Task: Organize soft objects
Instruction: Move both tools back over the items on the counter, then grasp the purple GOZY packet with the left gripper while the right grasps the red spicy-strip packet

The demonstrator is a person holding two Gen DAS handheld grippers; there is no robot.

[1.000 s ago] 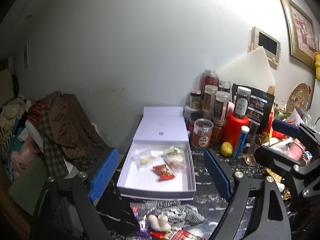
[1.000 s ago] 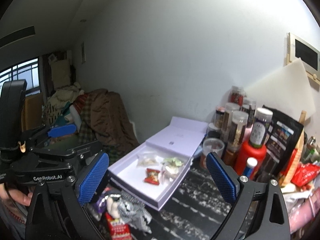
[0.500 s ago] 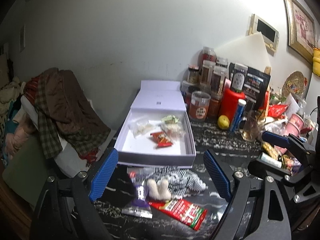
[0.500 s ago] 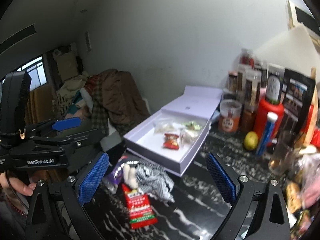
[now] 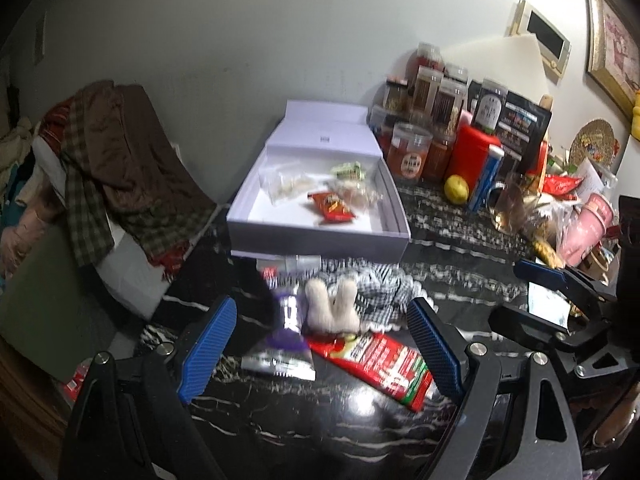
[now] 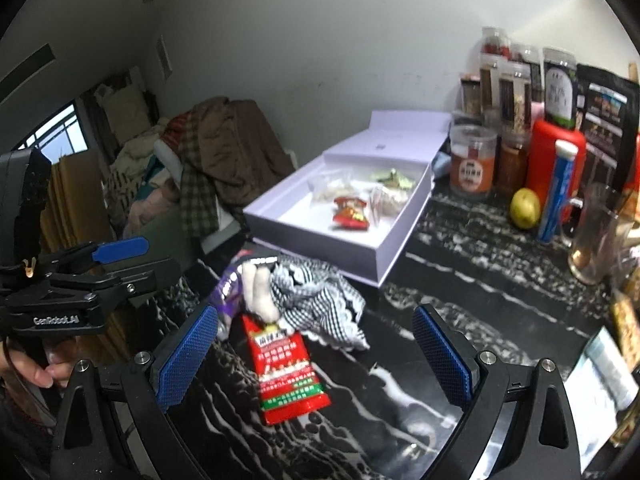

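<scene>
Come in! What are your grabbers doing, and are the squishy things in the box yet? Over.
Left hand-held gripper open, empty. Right hand-held gripper open, empty. Checkered cloth, red packet on table, outside white box. Nothing blocking.

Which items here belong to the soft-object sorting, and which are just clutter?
Job:
- open white cardboard box
- long red foil snack packet
- black-and-white checked cloth
- cream plush toy
- purple foil packet

Lying about:
- clear plastic jars
- yellow lemon
- brown clothes pile
</scene>
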